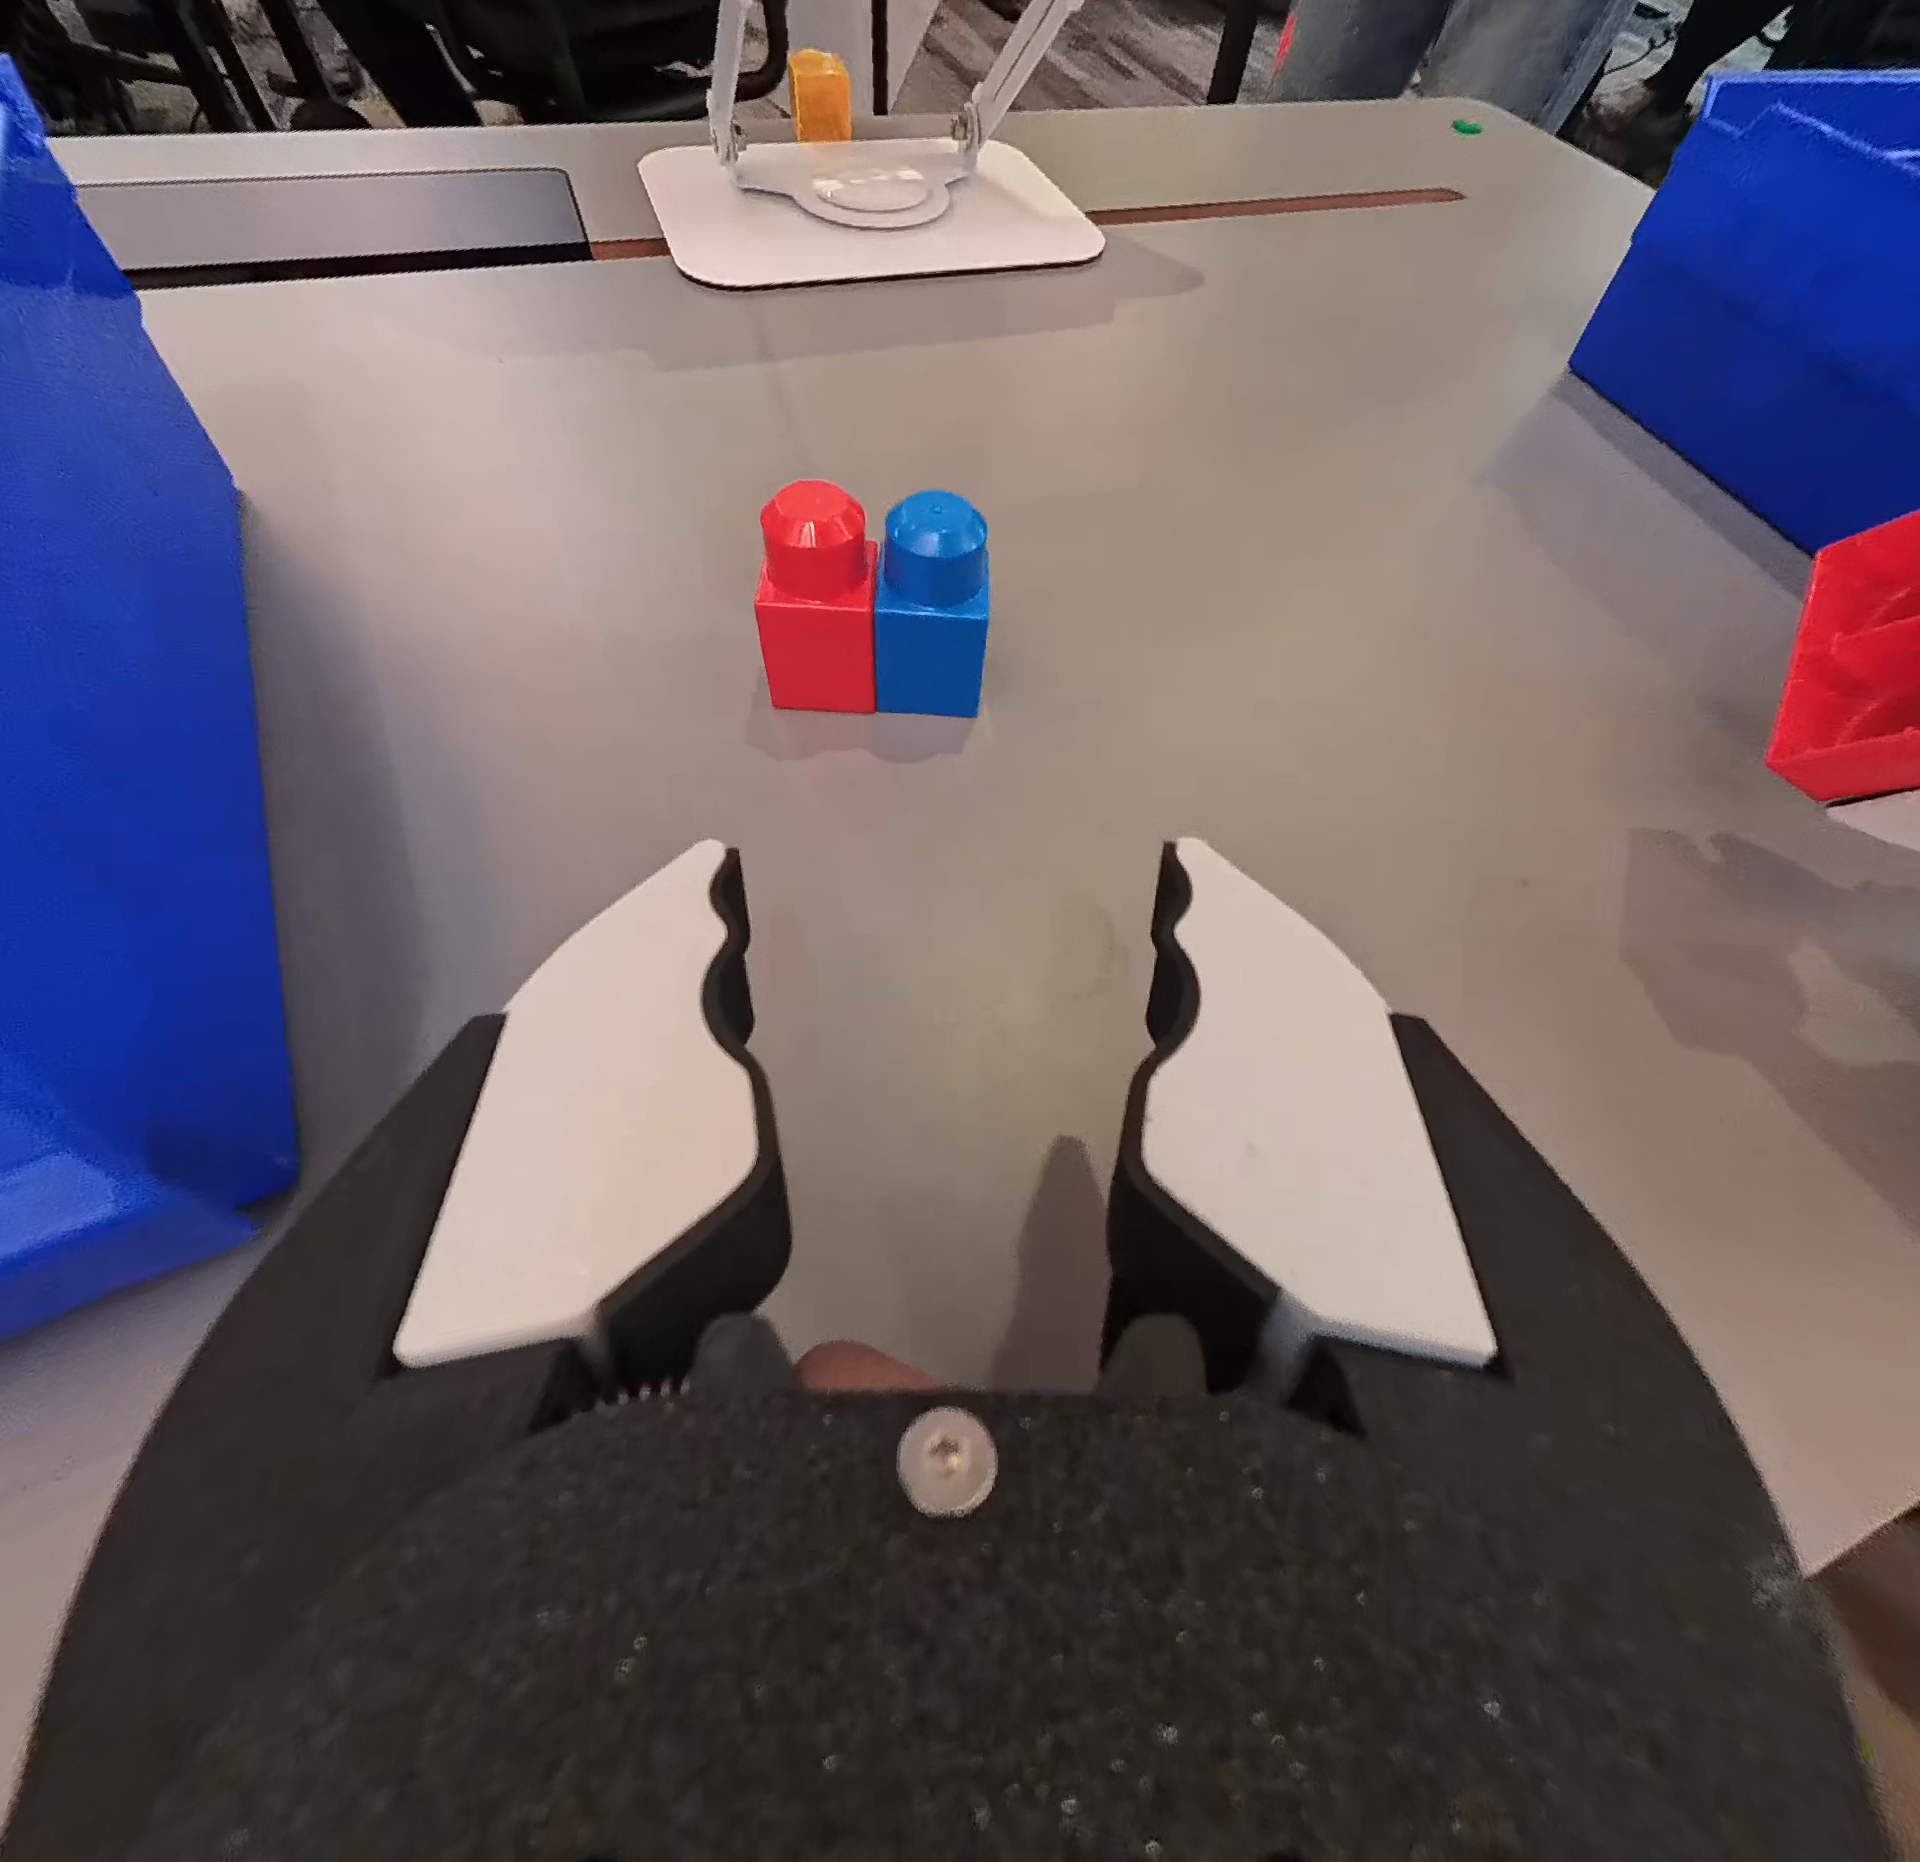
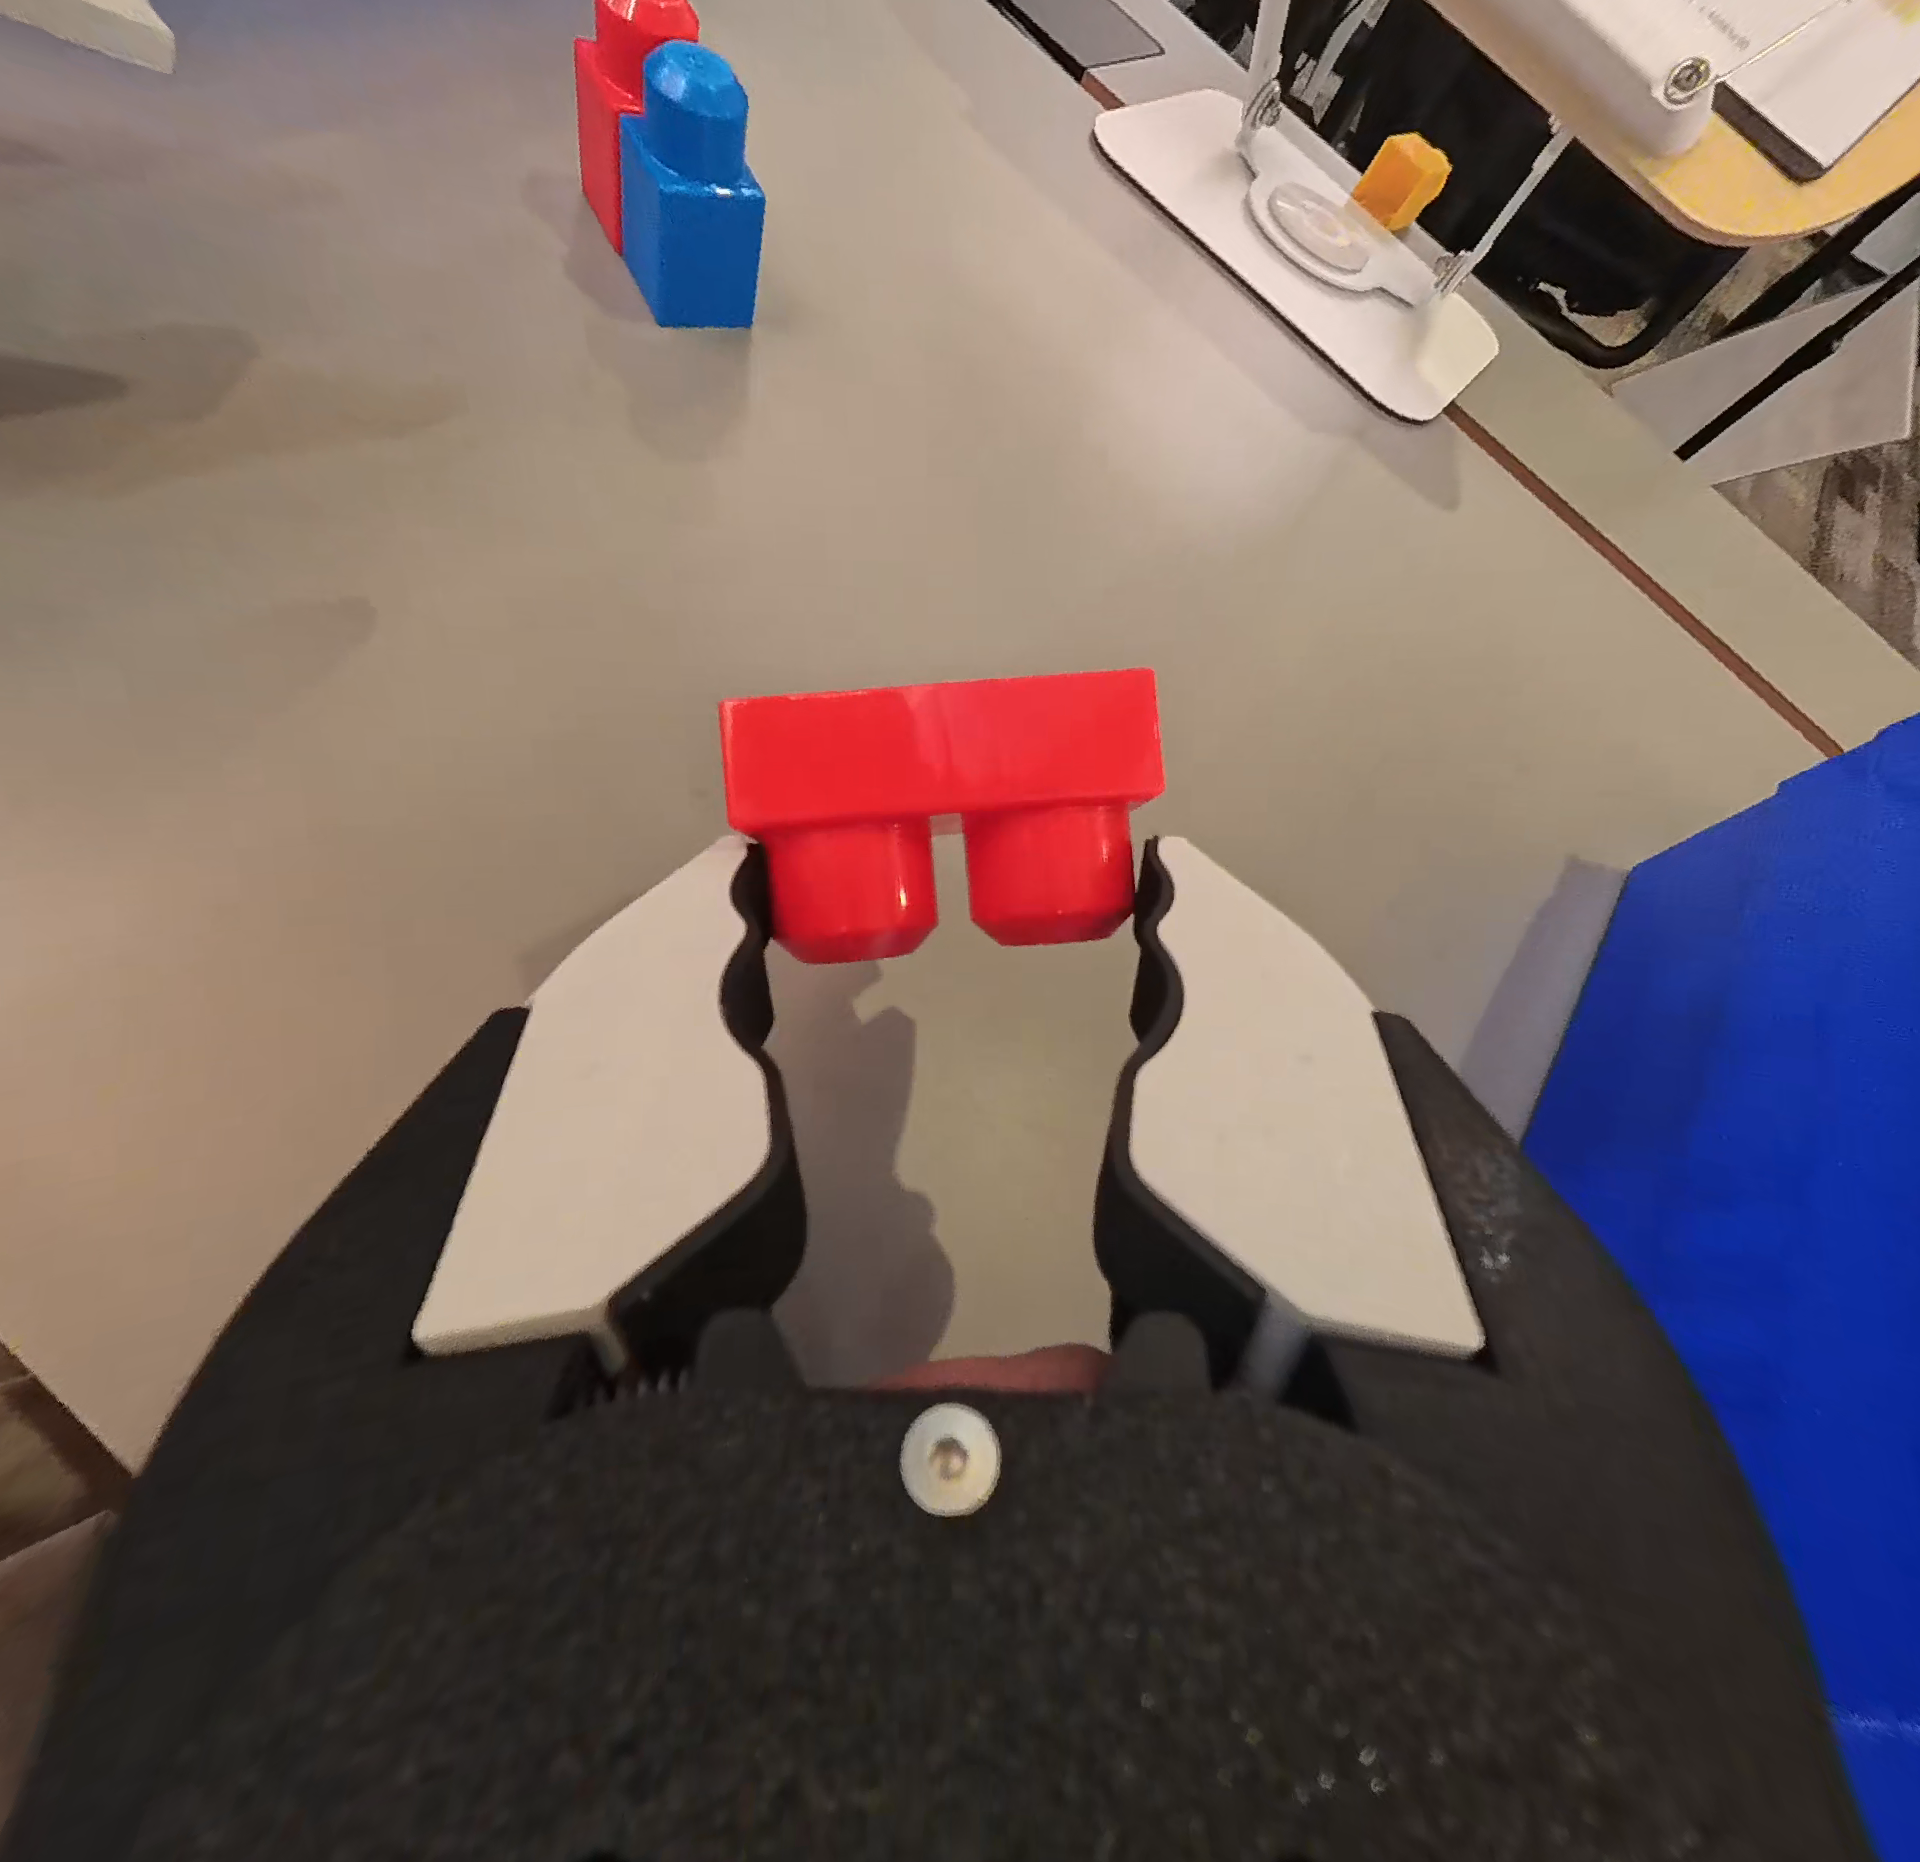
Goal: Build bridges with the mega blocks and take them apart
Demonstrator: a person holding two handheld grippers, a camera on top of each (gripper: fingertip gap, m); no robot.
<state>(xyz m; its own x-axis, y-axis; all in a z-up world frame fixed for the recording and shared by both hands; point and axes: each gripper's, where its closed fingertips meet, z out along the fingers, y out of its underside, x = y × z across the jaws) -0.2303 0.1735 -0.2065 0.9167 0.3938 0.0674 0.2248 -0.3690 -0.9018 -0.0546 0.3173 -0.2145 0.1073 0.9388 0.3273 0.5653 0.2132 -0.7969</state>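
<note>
A small red block and a small blue block stand upright side by side, touching, on the grey table. They also show in the right wrist view, red behind blue, at the upper left. My left gripper is open and empty, a short way in front of the pair. My right gripper is shut on a wide red two-stud block; the fingertips clamp its two studs, which point back toward the camera. It is held above the table.
Blue bins stand at the left and right of the table, with a red bin at the right edge. A white stand base sits at the far edge, with a yellow block behind it. A blue bin is close to my right gripper.
</note>
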